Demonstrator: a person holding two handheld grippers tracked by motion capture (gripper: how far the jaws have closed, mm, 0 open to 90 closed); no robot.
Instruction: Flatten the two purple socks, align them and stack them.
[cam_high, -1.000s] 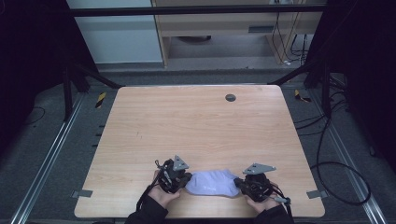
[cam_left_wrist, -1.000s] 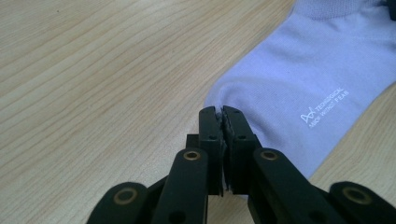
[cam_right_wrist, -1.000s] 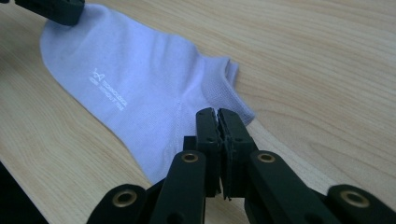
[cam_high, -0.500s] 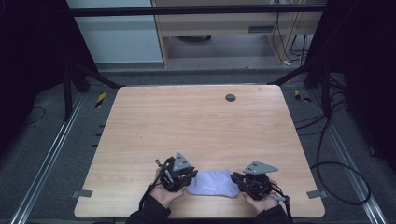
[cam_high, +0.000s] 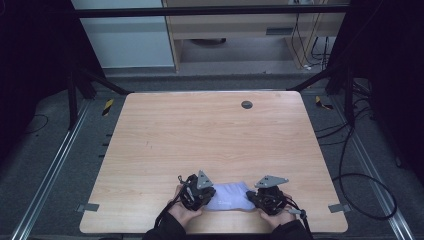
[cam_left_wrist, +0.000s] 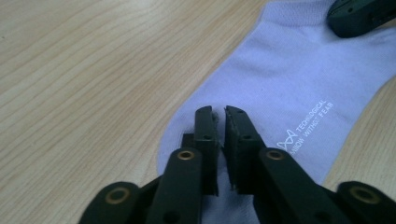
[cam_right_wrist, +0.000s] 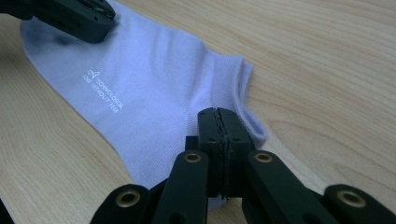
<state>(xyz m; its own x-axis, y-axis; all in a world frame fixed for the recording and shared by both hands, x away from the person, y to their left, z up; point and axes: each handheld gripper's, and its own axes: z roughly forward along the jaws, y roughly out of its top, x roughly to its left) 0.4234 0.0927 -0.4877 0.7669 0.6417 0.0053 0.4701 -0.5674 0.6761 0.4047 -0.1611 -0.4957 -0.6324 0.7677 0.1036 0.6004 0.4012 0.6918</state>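
From the high view, your two hands come in at the near edge of the worktop (cam_high: 210, 135), and a pale lilac sock (cam_high: 229, 195) lies flat between them. Your left gripper (cam_high: 204, 192) sits at the sock's left end, and your right gripper (cam_high: 256, 196) at its right end. Each carries a grey three-cornered plate on top. A small dark disc (cam_high: 246, 104) lies far off near the worktop's back edge, well apart from your hands. From this height you cannot judge how the jaws stand.

In the left gripper view, your left gripper (cam_left_wrist: 220, 116) rests over the rounded end of the sock (cam_left_wrist: 289, 88), its jaws nearly together with only a thin slit between them. They have just been closing a little, and a pinch of fabric seems to sit in the slit, though whether the pads actually press on it cannot be told. White lettering (cam_left_wrist: 306, 126) runs across the sock beside the jaws. The tip of your right gripper (cam_left_wrist: 362, 16) shows at the sock's far end, in the top right corner.

In the right gripper view, your right gripper (cam_right_wrist: 219, 114) has its jaws fully together, clamped on the sock (cam_right_wrist: 149, 88) just beside the ribbed cuff (cam_right_wrist: 247, 102). Your left gripper (cam_right_wrist: 88, 21) lies on the far end of the sock, at top left.
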